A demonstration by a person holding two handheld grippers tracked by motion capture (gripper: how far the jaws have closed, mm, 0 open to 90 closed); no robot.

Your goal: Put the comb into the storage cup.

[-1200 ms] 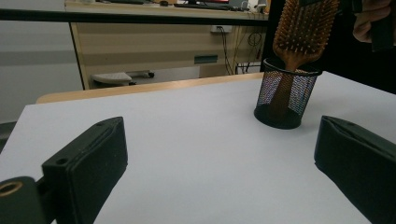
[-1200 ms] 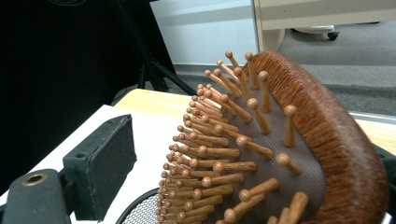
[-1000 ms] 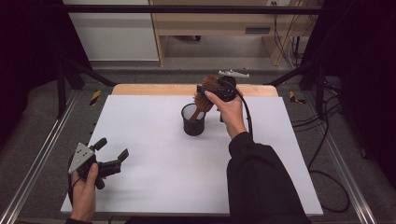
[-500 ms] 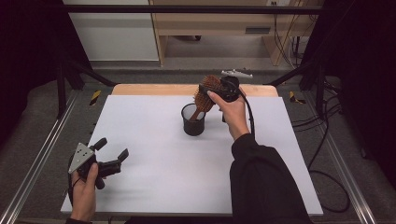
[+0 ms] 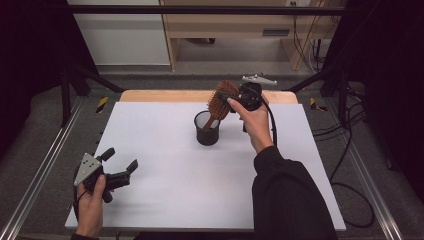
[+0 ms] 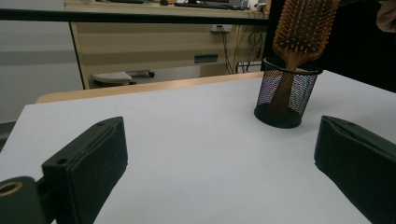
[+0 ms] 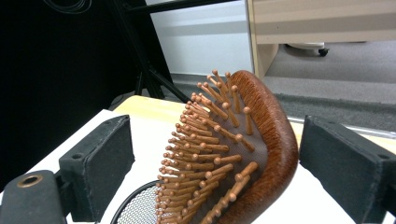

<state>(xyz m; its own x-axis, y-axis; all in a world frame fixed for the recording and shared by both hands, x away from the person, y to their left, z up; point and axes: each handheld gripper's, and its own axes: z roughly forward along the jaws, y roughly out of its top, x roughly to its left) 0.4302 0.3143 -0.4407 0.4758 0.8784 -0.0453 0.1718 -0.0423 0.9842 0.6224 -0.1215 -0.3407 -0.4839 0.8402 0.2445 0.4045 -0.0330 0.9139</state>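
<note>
A wooden paddle hairbrush [image 5: 220,105] stands tilted with its handle down in a black mesh cup [image 5: 207,129] at the far middle of the white table [image 5: 150,145]. My right gripper [image 5: 229,99] is up at the brush head, jaws open on either side of it. In the right gripper view the brush [image 7: 261,140] sits between the pads with a gap on both sides, and the cup's rim [image 7: 140,210] shows below. My left gripper [image 5: 120,158] rests open at the near left, holding nothing. Its view looks across the table at the brush [image 6: 303,28] and the cup [image 6: 286,95].
A wooden strip [image 5: 150,95] runs along the table's far edge. Metal rails [image 5: 40,170] flank the table at left and right. A cable [image 5: 272,125] trails from the right gripper past the person's dark sleeve [image 5: 290,195]. Wooden furniture [image 5: 235,25] stands beyond the table.
The right gripper has drawn slightly to the right of the brush head. The brush stays in the cup. The left hand has not moved.
</note>
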